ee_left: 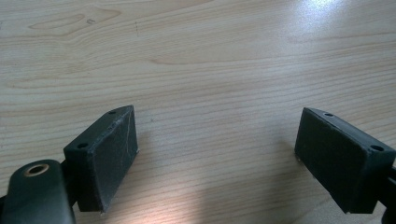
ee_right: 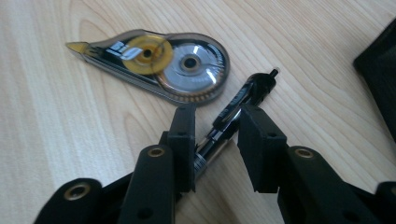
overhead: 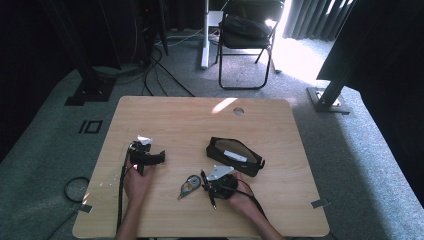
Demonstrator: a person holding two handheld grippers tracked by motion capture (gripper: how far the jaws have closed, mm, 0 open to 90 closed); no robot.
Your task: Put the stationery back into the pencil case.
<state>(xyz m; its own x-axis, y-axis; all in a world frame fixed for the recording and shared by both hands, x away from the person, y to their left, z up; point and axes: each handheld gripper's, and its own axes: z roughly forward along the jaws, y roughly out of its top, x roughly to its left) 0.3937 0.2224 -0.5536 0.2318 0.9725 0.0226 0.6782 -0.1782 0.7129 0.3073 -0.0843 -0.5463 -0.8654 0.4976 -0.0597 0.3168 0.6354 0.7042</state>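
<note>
Room: we see a grey carpeted floor around a light wooden table (overhead: 170, 115), with a black folding chair (overhead: 247, 35) at the upper middle of the high view and dark curtains at the sides.
Table: we find a black pouch (overhead: 234, 156) lying open, right of centre in the high view.
Pen: we see a black pen (ee_right: 233, 114) lying on the wood at the lower middle of the right gripper view, its tip aimed toward the upper right of that frame.
Correction tape: a clear correction tape roller (ee_right: 159, 63) lies in the upper left of the right gripper view, just beside the pen; whether they touch we cannot tell.
Right gripper: we see the right gripper (ee_right: 217, 137) low over the table, its jaws a narrow gap apart on either side of the pen. The left jaw looks against the barrel and the right jaw stands off it, so it is not clamped.
Left gripper: we see the left gripper (ee_left: 215, 158) with jaws wide apart over bare wood, at the lower left of the table in the high view.
</note>
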